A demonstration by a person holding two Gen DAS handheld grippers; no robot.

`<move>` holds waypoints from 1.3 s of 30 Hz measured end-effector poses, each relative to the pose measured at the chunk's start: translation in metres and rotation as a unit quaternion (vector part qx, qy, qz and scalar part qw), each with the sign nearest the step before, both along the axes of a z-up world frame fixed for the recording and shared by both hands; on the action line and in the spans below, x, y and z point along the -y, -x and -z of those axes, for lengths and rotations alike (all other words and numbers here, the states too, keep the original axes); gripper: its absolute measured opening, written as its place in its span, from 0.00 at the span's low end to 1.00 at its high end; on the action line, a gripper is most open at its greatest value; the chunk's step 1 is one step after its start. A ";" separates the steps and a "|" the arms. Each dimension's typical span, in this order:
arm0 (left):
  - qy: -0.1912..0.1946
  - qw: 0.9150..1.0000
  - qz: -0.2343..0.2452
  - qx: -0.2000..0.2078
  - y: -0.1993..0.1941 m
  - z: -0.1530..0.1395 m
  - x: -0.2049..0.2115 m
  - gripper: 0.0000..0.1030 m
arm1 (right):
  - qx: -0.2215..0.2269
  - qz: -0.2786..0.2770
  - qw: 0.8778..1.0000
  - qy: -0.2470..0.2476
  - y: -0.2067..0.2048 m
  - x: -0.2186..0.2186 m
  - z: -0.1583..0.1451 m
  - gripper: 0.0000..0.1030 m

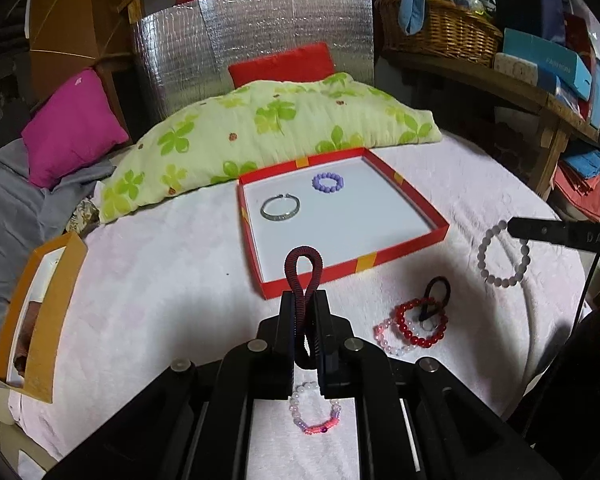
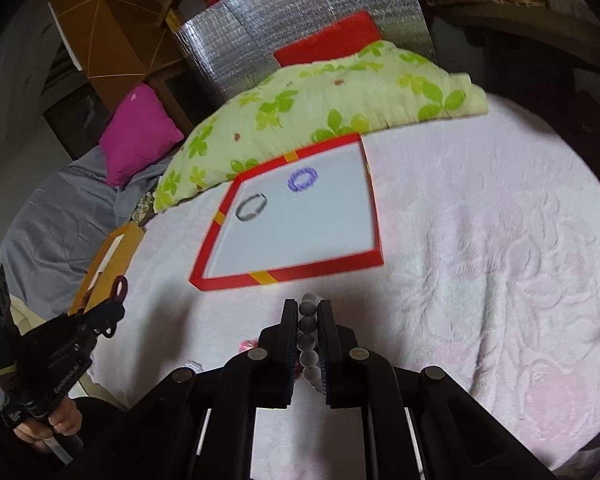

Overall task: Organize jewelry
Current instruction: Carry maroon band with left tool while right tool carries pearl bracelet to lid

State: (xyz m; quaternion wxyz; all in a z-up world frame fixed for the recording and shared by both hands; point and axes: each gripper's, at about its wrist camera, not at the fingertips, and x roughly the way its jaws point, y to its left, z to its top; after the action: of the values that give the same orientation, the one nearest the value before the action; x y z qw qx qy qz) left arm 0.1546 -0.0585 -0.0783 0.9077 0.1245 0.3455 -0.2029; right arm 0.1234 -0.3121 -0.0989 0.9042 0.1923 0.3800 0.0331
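Maroon hair tie (image 1: 303, 276) clamped in left tongs (image 1: 304, 300); right tongs (image 2: 308, 308) clamped on white bead bracelet (image 2: 308, 326).

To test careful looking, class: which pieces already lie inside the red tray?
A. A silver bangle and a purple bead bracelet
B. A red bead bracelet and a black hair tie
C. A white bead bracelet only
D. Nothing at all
A: the silver bangle and the purple bead bracelet lie apart on the white floor of the red tray, with nothing else inside it.
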 end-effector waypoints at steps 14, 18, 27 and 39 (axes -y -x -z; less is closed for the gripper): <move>0.022 0.999 0.002 0.039 0.007 -0.044 -0.021 0.09 | 0.016 -0.029 0.998 0.044 -0.012 -0.054 -0.067 0.10; 0.024 0.999 0.001 0.041 0.002 -0.045 -0.023 0.09 | 0.023 -0.045 0.998 0.046 -0.017 -0.069 -0.073 0.10; 0.034 0.999 -0.026 0.024 -0.032 -0.039 -0.033 0.09 | 0.036 -0.068 0.996 0.055 -0.040 -0.081 -0.086 0.10; 0.050 0.997 -0.046 0.022 -0.078 -0.042 -0.032 0.09 | 0.049 -0.070 0.996 0.041 -0.084 -0.076 -0.087 0.10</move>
State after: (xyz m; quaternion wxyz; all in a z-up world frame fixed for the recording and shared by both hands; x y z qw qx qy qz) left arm 0.2329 -0.0266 -0.0359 0.9286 0.0670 0.3202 -0.1751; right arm 0.2072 -0.2359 -0.0121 0.9245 0.1264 0.3483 0.0900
